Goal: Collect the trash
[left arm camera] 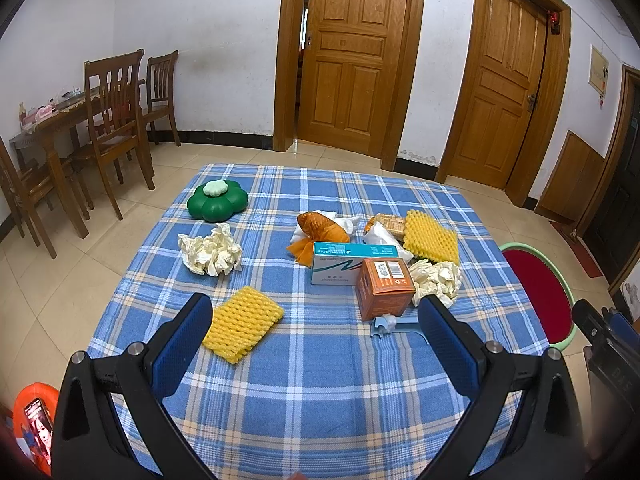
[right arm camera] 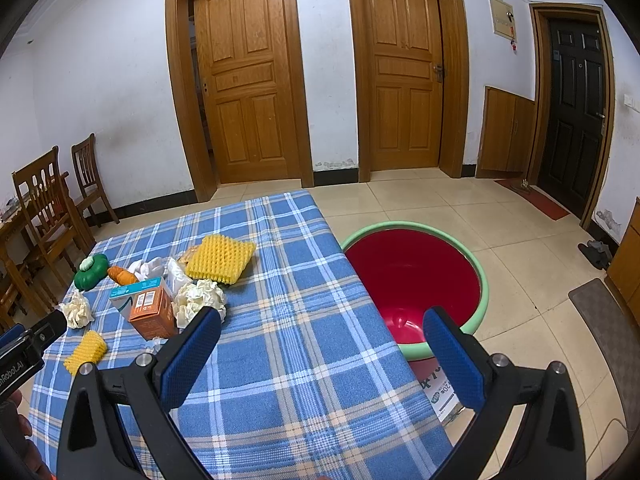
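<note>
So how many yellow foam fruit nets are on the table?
2: one foam net near the left gripper, another foam net at the far right of the pile. More could hide under it.

wooden doors (right arm camera: 248, 80), chairs (left arm camera: 116, 120), perhaps a phone (left arm camera: 39, 426)
</note>
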Available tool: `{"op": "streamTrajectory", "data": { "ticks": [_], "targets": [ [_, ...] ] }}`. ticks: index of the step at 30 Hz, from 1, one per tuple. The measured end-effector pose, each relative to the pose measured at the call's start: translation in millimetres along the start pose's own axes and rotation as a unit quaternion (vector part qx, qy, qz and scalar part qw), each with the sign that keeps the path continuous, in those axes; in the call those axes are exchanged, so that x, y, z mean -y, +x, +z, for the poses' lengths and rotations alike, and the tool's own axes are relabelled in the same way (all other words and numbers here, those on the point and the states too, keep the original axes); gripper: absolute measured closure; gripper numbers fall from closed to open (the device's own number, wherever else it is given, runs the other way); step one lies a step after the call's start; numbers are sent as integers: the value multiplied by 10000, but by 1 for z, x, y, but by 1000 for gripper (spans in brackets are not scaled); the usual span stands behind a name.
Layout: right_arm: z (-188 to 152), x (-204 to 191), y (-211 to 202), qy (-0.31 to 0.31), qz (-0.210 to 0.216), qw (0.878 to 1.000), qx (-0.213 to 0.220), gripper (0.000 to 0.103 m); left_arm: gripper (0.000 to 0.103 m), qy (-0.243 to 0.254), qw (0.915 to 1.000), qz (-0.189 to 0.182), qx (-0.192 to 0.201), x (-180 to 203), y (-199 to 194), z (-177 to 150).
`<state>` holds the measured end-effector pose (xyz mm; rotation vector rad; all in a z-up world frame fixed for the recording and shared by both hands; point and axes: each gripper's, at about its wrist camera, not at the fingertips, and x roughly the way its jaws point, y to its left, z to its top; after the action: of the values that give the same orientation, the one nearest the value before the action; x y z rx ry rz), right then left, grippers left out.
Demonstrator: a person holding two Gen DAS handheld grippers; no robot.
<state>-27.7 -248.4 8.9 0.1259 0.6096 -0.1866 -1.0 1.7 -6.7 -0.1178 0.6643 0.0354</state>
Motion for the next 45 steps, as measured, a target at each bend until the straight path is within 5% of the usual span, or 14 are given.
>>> {"op": "streamTrajectory", "data": {
  "ticks": [29, 45],
  "targets": [
    [-6, 2, 18, -9, 3, 9997, -226, 0, 2, 35, 9997, -30, -224, -3, 16, -4],
    [-16, -12, 48, -97, 231, 9987, -445, 0, 2, -339, 9982, 287, -412, -62, 47, 9]
  ]
}}
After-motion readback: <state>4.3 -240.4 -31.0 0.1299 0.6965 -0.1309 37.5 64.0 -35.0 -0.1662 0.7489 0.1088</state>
